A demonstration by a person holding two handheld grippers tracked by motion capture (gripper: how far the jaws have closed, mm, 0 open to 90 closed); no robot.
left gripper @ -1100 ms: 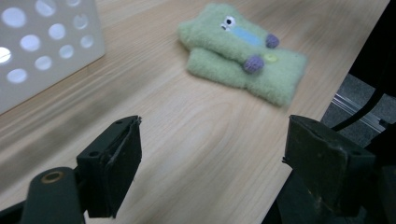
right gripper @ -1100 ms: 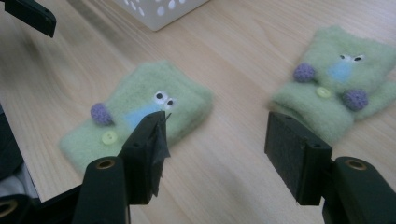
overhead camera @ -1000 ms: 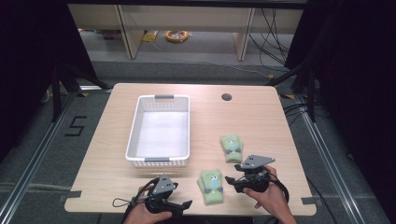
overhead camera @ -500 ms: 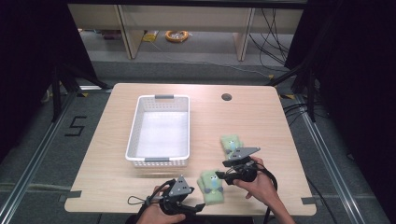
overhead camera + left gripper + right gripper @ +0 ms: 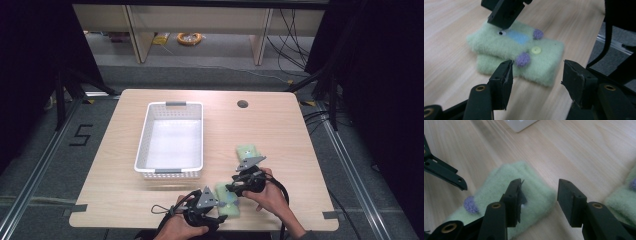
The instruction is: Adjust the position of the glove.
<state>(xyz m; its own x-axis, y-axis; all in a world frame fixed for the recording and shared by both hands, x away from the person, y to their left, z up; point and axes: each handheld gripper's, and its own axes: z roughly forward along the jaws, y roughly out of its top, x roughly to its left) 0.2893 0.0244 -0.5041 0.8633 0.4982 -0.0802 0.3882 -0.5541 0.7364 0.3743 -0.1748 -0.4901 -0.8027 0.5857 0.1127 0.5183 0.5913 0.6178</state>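
Pale wood covers the desk (image 5: 150, 200), and a white plastic basket (image 5: 171, 107) sits left of its middle, with nothing visible in it. Near the front edge lies a fuzzy green pouch (image 5: 227, 201), folded or stacked double (it carries a blue patch, a yellow button and purple pom-poms in the left gripper view (image 5: 524, 53)). A second green pouch (image 5: 247, 151) lies a little farther back and to the right, just behind the right gripper.

The left gripper (image 5: 216, 218) is held at the front edge of the desk, just beside the near pouch. In its own view its fingers (image 5: 504, 80) stand wide apart, with the near end of the pouch between and just beyond them, and they hold nothing.

The right gripper (image 5: 234, 189) reaches in from the right, over the far end of the same pouch. Its fingers (image 5: 515, 195) are also spread open, one of them above the green fleece (image 5: 534, 192) and the other above bare wood; they grip nothing. Whether they touch the pouch cannot be told.

A round hole (image 5: 242, 104) marks the far part of the desk.
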